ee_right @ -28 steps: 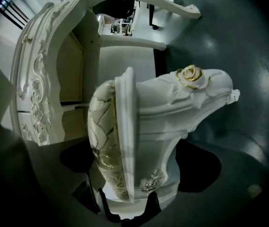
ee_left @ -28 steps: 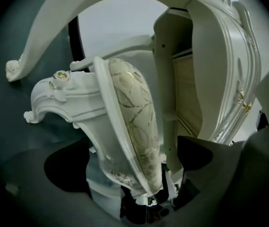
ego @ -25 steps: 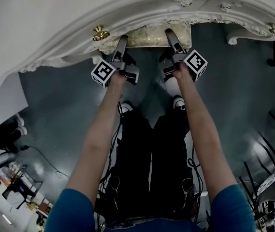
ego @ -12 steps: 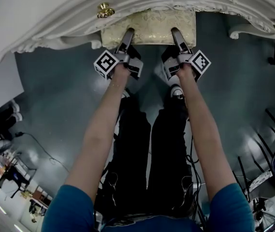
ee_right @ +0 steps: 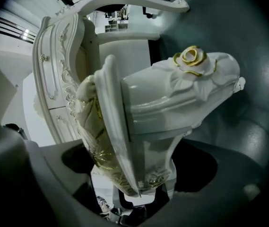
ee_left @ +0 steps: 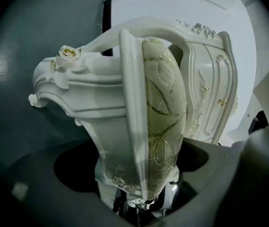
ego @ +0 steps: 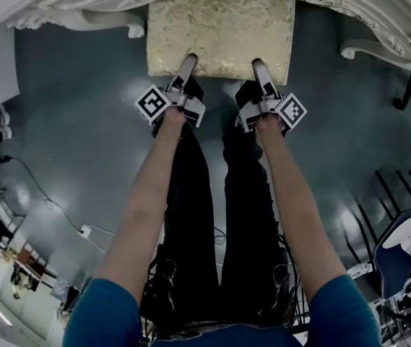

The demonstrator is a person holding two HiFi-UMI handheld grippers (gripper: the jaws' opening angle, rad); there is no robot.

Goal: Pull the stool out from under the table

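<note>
The stool [ego: 219,27], a cream and gold patterned cushion on a carved white frame, stands mostly out from under the white table [ego: 61,2] at the top of the head view. My left gripper [ego: 188,61] clamps the left part of its near edge and my right gripper [ego: 258,65] the right part. Both sets of jaws have just been closing a little, with the seat edge between them. In the left gripper view the cushion and frame [ee_left: 160,103] are wedged between the jaws. The right gripper view shows the same stool [ee_right: 162,103], with a gold rose on its corner.
A carved table leg [ego: 351,50] stands to the right of the stool. A blue chair [ego: 400,255] and dark racks are at the lower right. A cable and plug strip [ego: 84,231] lie on the grey floor to the left. The person's legs are just behind the grippers.
The stool has slid out from under the table toward the person, with both grippers on its near edge. Much more of the cushion now shows.
</note>
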